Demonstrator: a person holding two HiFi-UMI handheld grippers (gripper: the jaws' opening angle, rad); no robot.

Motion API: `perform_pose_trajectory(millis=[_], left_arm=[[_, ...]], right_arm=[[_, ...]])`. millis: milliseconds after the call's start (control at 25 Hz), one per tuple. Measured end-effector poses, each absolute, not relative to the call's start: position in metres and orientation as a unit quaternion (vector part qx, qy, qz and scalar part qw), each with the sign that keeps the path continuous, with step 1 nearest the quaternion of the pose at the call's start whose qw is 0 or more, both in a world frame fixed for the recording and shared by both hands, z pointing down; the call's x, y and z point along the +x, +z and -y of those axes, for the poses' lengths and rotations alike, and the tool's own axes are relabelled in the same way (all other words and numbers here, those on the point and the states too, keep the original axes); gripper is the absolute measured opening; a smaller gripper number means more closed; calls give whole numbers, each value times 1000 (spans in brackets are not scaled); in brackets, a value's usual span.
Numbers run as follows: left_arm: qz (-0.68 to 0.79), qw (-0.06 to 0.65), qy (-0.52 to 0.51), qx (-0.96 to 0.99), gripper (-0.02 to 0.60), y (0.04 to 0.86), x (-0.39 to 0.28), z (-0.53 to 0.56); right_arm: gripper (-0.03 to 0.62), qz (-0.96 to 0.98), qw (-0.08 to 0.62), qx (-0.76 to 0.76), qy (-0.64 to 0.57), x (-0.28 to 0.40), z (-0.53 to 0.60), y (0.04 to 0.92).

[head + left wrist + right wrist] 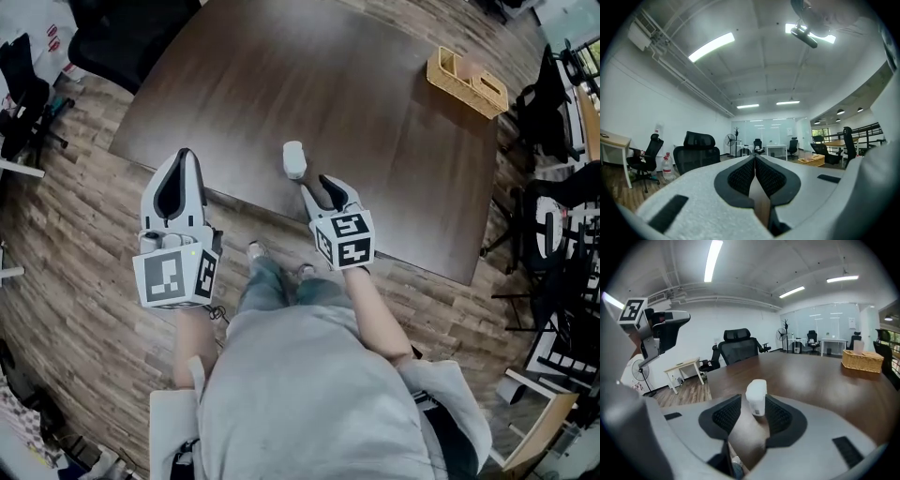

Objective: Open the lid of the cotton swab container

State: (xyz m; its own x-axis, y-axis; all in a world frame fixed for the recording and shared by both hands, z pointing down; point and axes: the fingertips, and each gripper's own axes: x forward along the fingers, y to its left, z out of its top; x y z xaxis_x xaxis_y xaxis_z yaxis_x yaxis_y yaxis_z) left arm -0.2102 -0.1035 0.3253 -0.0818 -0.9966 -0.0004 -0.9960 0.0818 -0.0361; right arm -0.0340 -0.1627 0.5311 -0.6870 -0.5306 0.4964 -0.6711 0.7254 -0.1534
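The cotton swab container [294, 159] is a small white tub with its lid on, standing upright near the front edge of the dark wooden table [375, 112]. My right gripper [317, 184] is open just behind it, jaws pointing at it. In the right gripper view the container [756, 397] stands at the jaw tips, close to the right pad, and neither pad presses on it. My left gripper [183, 159] is shut and empty, held over the table's front left edge, well left of the container. In the left gripper view its pads [743, 176] meet with nothing between them.
A wicker basket [467, 82] sits at the table's far right corner. Black office chairs stand at the far left [122, 33] and along the right side [553, 103]. The person's legs and shoes [255, 250] are below the table's front edge, on wood flooring.
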Motion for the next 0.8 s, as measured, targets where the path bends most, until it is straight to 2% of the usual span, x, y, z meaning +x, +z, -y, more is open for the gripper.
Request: perform_pose_trajectory(millis=[360, 800], left_arm=[[-708, -6, -23, -706, 10, 342, -237, 134], [-691, -6, -37, -722, 9, 351, -276, 148]], right_arm=[[201, 874, 251, 364, 203, -58, 168, 584], [221, 843, 267, 423, 198, -81, 197, 612]])
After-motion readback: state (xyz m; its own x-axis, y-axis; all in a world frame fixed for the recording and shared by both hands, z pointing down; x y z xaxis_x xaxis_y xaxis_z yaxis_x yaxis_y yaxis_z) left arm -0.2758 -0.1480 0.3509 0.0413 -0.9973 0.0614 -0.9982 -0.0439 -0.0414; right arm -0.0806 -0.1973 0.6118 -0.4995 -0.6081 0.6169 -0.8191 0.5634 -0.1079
